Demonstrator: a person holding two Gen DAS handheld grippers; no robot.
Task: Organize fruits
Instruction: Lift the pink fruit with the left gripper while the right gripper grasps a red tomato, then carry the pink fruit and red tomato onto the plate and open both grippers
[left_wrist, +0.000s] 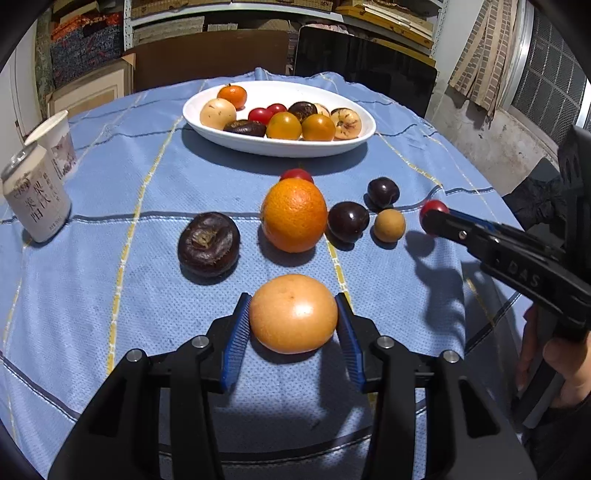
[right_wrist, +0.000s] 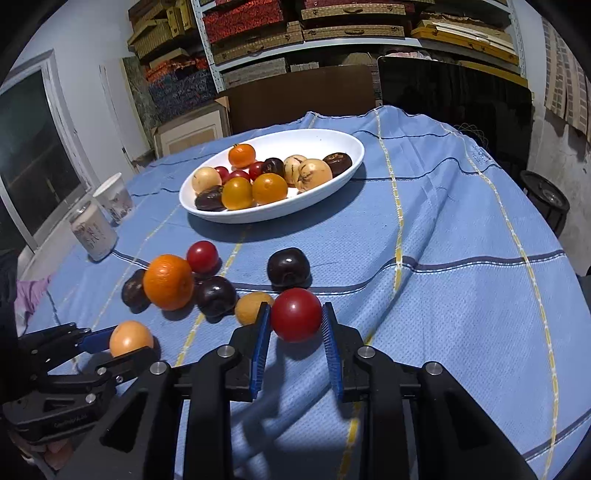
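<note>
Red cherry tomato pinched at widest girth by right gripper; pale orange citrus clamped likewise by left gripper. Both judged smooth, slippery, easily bruised; light pressure advised.

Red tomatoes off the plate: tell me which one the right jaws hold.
The red tomato beside the small tan fruit, clamped in the right gripper. The other sits free behind the orange.
</note>
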